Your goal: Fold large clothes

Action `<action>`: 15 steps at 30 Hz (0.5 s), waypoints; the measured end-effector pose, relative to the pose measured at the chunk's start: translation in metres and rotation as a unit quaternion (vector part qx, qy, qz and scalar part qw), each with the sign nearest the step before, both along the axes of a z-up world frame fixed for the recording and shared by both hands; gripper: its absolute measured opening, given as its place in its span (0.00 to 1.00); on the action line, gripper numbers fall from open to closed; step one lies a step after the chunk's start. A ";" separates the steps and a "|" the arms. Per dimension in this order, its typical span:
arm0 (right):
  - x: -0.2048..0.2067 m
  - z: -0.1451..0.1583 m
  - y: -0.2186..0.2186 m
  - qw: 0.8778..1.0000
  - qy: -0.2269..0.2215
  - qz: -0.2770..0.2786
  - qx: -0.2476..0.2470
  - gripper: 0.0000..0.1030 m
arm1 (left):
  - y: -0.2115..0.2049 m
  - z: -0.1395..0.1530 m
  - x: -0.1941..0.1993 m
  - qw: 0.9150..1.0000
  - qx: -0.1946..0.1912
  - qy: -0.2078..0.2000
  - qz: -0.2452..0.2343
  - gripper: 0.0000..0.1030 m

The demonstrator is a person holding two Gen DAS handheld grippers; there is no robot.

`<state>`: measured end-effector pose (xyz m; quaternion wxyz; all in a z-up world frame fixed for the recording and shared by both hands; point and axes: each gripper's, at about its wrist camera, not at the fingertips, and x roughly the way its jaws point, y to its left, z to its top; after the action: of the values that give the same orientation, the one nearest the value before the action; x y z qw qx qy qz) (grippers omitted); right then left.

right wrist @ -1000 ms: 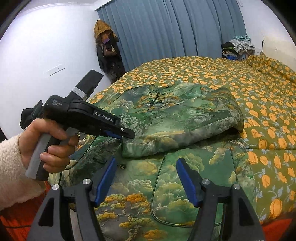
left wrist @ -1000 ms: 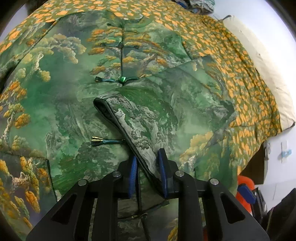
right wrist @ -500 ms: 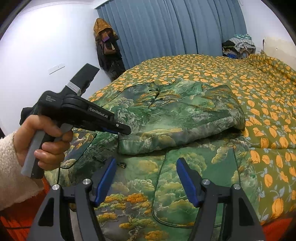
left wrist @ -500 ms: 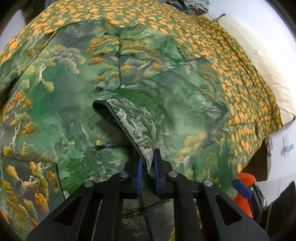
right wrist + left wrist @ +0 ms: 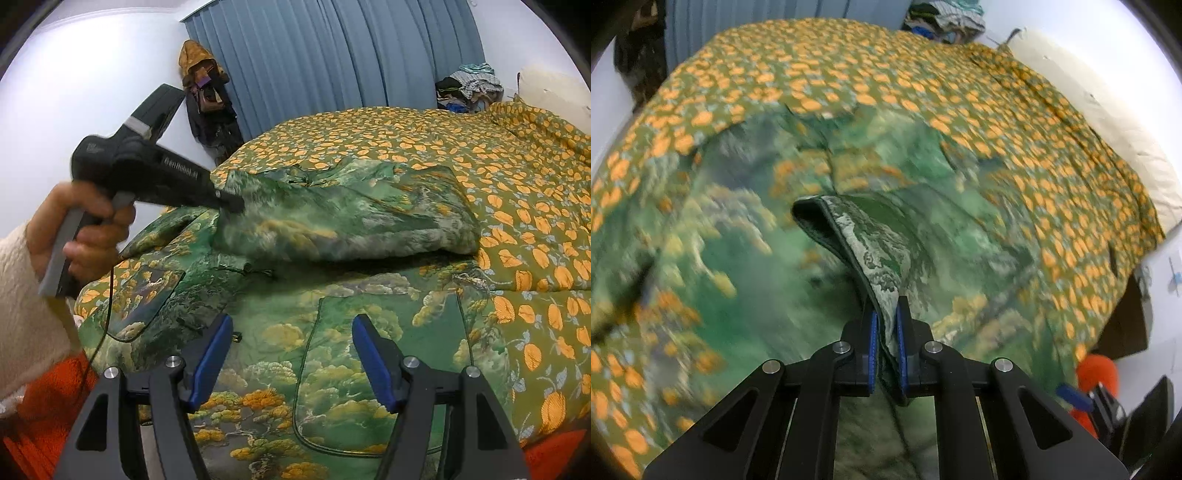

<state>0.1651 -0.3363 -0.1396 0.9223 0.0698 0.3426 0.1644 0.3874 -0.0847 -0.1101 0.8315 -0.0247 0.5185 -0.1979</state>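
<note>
Green cuff: your left tongs (image 5: 885, 325) are clamped on the sleeve (image 5: 864, 236) of the jacket (image 5: 343, 214).
Fold direction: the jacket's body lies ahead of the left tongs.
Right tongs (image 5: 291, 354): parted, holding nothing, nearer the hem.

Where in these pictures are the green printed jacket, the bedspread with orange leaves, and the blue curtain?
green printed jacket (image 5: 351, 221), right wrist view, on the folded-over upper part.
orange-leaf bedspread (image 5: 535, 206), right wrist view, on bare cover right of the jacket.
blue curtain (image 5: 332, 59), right wrist view, on its middle pleats.

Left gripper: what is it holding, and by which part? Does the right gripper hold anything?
The left gripper pinches the green jacket by its piped edge. The right gripper holds nothing.
</note>
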 end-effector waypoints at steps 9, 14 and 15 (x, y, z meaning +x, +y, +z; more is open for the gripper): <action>0.028 0.015 -0.025 0.999 0.004 -0.034 -0.011 0.66 | 0.036 -0.008 0.053 0.999 0.027 -0.027 0.026 0.07; 0.079 0.037 -0.054 0.996 -0.001 -0.056 -0.065 0.66 | 0.050 -0.026 0.077 0.999 0.026 -0.018 0.035 0.07; 0.096 0.042 -0.061 0.995 0.000 -0.060 -0.074 0.66 | 0.051 -0.031 0.081 0.999 0.026 -0.014 0.036 0.07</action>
<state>0.2607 -0.3974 -0.0977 0.9332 0.0218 0.3489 0.0834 0.4688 -0.0335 -0.1414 0.8456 -0.0186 0.5106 -0.1544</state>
